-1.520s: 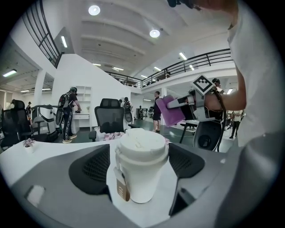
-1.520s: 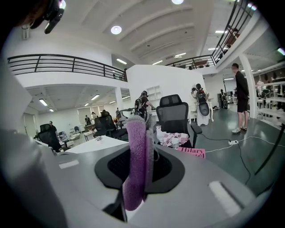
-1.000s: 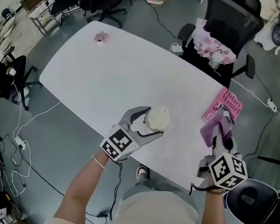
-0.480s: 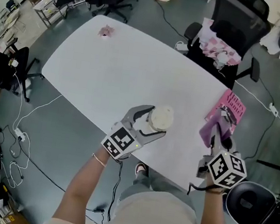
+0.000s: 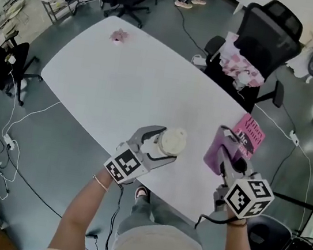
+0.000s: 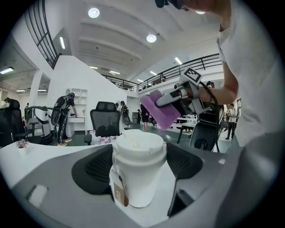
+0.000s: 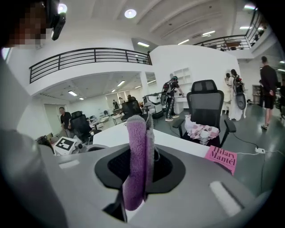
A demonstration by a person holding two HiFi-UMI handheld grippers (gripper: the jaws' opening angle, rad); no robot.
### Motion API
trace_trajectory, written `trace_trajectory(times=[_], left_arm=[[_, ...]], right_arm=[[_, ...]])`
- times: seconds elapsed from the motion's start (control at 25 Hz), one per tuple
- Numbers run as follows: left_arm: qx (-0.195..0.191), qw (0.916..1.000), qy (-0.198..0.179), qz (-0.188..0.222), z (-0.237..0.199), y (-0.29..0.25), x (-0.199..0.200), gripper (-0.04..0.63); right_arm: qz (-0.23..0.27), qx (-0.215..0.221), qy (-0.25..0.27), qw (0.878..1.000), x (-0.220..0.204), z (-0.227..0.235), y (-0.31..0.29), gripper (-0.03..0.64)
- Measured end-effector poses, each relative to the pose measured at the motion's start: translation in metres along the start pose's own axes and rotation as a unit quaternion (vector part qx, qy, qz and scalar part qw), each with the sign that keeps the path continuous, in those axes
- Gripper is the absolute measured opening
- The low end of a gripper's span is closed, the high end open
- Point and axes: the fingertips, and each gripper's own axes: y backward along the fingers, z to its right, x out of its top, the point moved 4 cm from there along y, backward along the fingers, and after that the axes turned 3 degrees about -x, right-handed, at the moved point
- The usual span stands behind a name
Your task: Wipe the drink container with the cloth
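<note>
Standing upright near the front edge of the white table point(image 5: 122, 81), the lidded white cup point(image 6: 138, 169) is clasped between the pads of the left gripper point(image 5: 162, 145). The right gripper point(image 5: 226, 155) is clenched on a folded purple cloth point(image 7: 136, 164), held apart from the cup on its right, close to a pink book point(image 5: 248, 135) lying on the table.

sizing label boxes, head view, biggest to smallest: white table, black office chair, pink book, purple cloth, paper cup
1. white table
2. black office chair
3. pink book and purple cloth: about alike, cloth held nearer the camera
4. paper cup, mostly its lid shows
</note>
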Motion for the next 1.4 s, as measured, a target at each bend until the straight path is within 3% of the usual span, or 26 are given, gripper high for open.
trace_trajectory(times=[0.4, 0.64, 1.04, 1.4], left_arm=[[0.002, 0.9999, -0.003, 0.013, -0.001, -0.001, -0.002, 0.379], [0.004, 0.9998, -0.003, 0.017, -0.002, -0.002, -0.004, 0.377], [0.002, 0.9998, 0.0, 0.022, -0.001, -0.001, -0.004, 0.377], [0.002, 0.9997, 0.0, 0.024, -0.001, -0.002, -0.004, 0.377]], right_arm=[[-0.063, 0.084, 0.028, 0.994, 0.008, -0.027, -0.019, 0.069], [-0.112, 0.122, 0.1, 0.981, 0.015, -0.05, -0.029, 0.069], [-0.193, 0.215, 0.203, 0.936, 0.017, -0.094, -0.041, 0.069], [-0.272, 0.252, 0.255, 0.893, 0.006, -0.107, -0.064, 0.069]])
